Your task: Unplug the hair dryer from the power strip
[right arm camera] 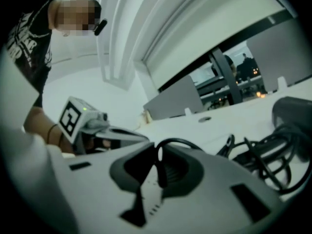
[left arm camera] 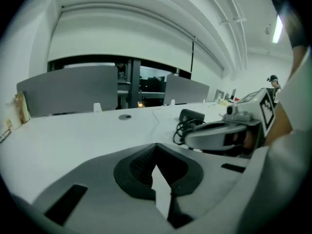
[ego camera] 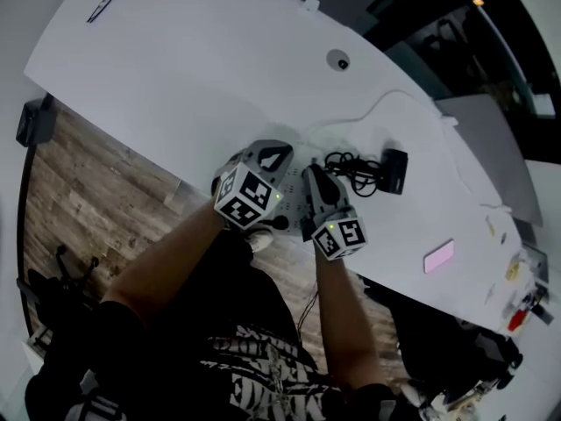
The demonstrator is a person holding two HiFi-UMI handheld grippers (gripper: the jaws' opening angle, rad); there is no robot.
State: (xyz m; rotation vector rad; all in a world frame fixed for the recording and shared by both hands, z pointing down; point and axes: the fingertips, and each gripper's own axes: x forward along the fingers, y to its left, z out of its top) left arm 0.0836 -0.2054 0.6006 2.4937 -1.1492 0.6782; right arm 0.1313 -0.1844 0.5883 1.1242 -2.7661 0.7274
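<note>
The black hair dryer (ego camera: 392, 170) lies on the white table (ego camera: 202, 68), its black cord (ego camera: 351, 167) coiled beside it. My right gripper (ego camera: 314, 172) is shut on a loop of that cord (right arm camera: 159, 165), which arches up over the pads. A white surface with small marks (right arm camera: 150, 201), perhaps the power strip, shows below the jaws. I cannot make out the plug. My left gripper (ego camera: 279, 153) is close on the left. Its pads (left arm camera: 139, 167) meet at the tips and only a white sliver shows in the slit behind them. The dryer (left arm camera: 191, 115) (right arm camera: 292, 112) lies beyond both grippers.
Both grippers work near the table's front edge (ego camera: 188, 182), with wood floor (ego camera: 79, 200) below. A thin white cable (ego camera: 386, 102) runs behind the dryer. A round grommet (ego camera: 338, 60), a pink card (ego camera: 438, 256) and glasses (ego camera: 102, 4) lie further off. Grey partitions (left arm camera: 68, 89) stand behind the table.
</note>
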